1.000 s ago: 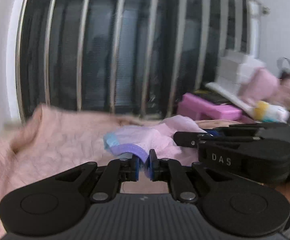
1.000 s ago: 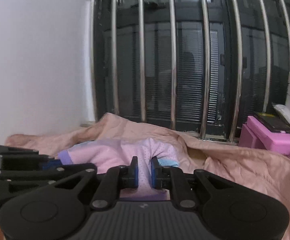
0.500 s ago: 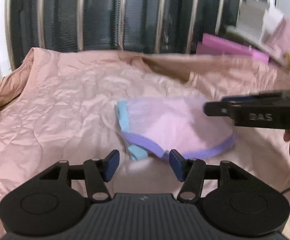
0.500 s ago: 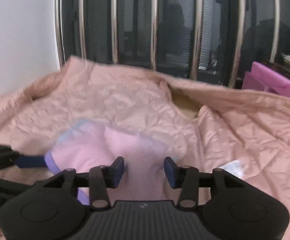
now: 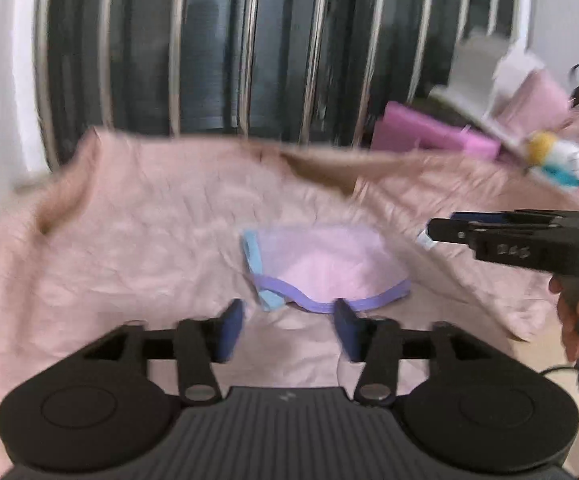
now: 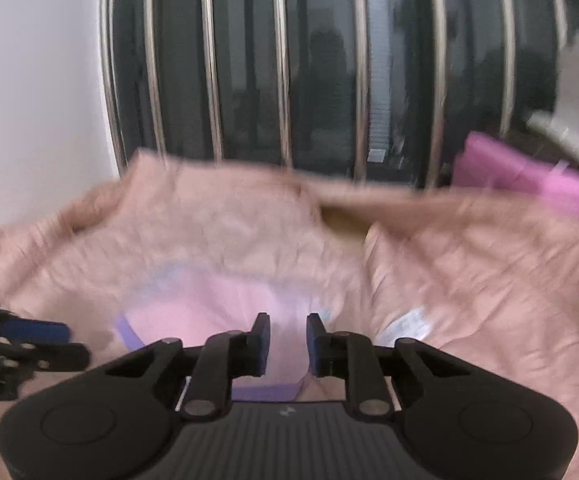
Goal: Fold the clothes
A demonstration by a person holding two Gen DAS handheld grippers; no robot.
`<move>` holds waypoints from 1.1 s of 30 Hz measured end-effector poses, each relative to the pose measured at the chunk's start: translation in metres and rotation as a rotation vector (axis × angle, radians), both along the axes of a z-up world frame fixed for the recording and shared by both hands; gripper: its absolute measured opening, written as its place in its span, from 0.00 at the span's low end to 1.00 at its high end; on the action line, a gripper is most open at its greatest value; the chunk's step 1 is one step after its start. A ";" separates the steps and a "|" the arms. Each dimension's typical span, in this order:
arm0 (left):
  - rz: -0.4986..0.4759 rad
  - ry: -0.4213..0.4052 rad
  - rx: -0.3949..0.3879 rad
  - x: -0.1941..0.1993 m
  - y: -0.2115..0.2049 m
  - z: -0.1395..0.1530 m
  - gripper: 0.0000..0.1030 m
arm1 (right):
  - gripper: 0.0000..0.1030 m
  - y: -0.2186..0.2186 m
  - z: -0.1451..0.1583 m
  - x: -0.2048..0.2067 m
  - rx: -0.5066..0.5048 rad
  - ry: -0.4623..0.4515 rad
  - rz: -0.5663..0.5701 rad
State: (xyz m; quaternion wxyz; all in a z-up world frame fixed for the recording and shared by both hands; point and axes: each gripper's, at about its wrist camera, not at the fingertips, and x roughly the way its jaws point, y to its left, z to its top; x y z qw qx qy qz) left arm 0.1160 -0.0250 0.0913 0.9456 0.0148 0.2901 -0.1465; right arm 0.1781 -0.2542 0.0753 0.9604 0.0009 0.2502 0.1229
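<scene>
Because the pink garment (image 5: 329, 258) lay released on the quilt (image 5: 129, 240), the left claw (image 5: 289, 330) was widening empty, the right claw (image 6: 288, 344) narrowing over it without gripping.

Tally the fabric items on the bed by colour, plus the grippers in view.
Peach-pink quilted cover: 1
Pale pink garment with purple and blue trim: 1
Grippers: 2, left gripper opening with nothing between its pads, right gripper closing over the garment
Total: 4

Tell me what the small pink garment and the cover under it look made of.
Pink garment: thin, soft knit, probably cotton, matte; it lies limp, with purple and blue banded edges. Pink cover: likely quilted synthetic, faint sheen; fine crinkles and puffy folds. Blur leaves both uncertain.
</scene>
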 end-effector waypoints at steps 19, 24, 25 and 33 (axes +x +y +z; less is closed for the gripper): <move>0.324 0.013 -0.032 -0.186 0.042 -0.065 0.89 | 0.69 0.010 -0.056 -0.241 0.168 0.069 -0.001; 0.318 -0.002 0.066 -0.176 0.031 -0.072 1.00 | 0.88 0.035 -0.056 -0.245 0.111 0.038 -0.027; 0.312 -0.003 0.069 -0.175 0.029 -0.074 1.00 | 0.88 0.039 -0.057 -0.244 0.104 0.041 -0.039; 0.325 0.067 0.052 -0.165 0.029 -0.088 1.00 | 0.95 0.067 -0.071 -0.234 0.064 0.100 -0.069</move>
